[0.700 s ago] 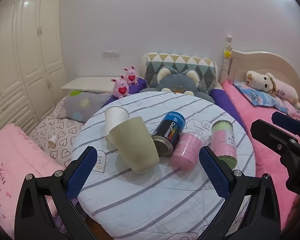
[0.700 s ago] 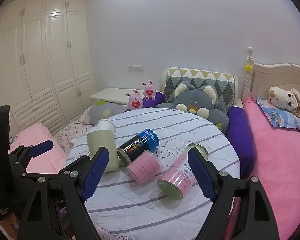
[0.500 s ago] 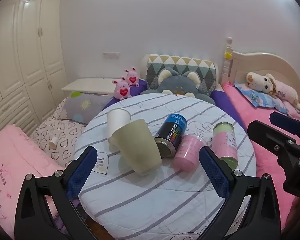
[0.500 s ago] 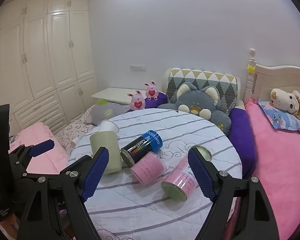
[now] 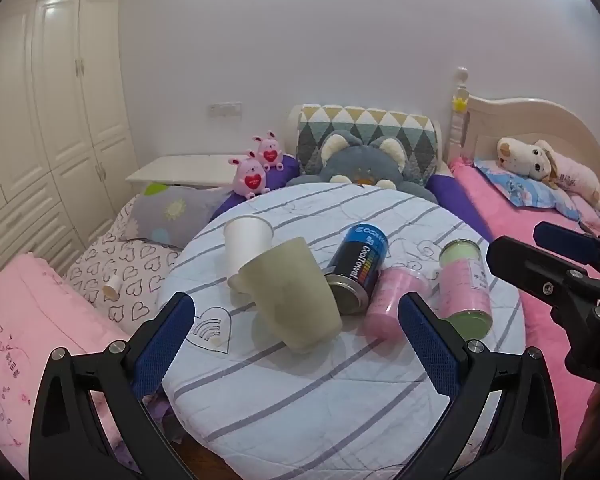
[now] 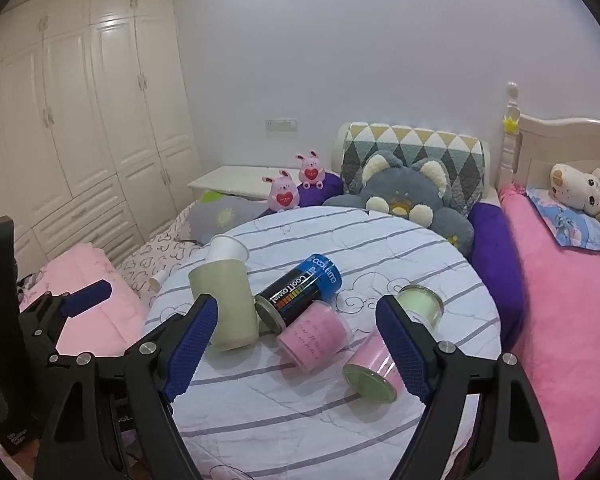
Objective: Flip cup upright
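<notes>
The round desk, covered in striped cloth, carries all items. The left tongs and right tongs hover above its near edge, fingers spread wide, gripping nothing. The pale green cup stands mouth-down at desk centre-left, just beside a white paper cup and a lying blue-black can. Two pink canisters lie right of the can.

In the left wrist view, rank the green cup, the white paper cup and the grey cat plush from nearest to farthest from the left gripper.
From the left gripper:
1. Green cup, on the round table just ahead between the fingers.
2. White paper cup, behind it, slightly left.
3. Grey cat plush, beyond the table's far edge.
</notes>
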Demonstrator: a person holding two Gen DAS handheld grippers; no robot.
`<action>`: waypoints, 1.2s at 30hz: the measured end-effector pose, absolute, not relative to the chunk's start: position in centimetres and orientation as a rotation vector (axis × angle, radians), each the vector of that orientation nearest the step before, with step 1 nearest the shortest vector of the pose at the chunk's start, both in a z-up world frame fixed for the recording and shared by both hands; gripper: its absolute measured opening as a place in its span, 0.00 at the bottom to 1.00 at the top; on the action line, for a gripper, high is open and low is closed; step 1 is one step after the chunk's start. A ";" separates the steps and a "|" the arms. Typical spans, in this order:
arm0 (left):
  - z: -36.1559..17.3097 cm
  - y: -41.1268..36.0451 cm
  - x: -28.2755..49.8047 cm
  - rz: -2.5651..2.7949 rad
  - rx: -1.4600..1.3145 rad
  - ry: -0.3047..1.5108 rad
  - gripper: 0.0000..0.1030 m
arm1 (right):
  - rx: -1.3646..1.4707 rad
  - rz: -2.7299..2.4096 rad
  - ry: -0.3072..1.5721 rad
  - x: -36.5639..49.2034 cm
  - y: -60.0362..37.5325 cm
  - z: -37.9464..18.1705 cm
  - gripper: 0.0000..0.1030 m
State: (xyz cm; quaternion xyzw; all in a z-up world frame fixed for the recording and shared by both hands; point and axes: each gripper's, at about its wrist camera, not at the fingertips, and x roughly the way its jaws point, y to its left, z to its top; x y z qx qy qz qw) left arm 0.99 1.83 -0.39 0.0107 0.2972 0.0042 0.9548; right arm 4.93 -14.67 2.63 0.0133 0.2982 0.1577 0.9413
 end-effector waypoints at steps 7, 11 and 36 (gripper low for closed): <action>-0.7 2.8 1.8 0.014 0.005 0.618 1.00 | 0.034 0.329 0.645 6.0 -13.8 2.2 0.80; -0.8 3.1 1.9 0.015 -0.004 0.618 1.00 | 0.029 0.339 0.647 6.3 -13.2 2.4 0.80; 1.2 -0.7 1.0 -0.025 0.024 0.530 1.00 | 0.045 0.266 0.541 4.6 -16.9 3.7 0.80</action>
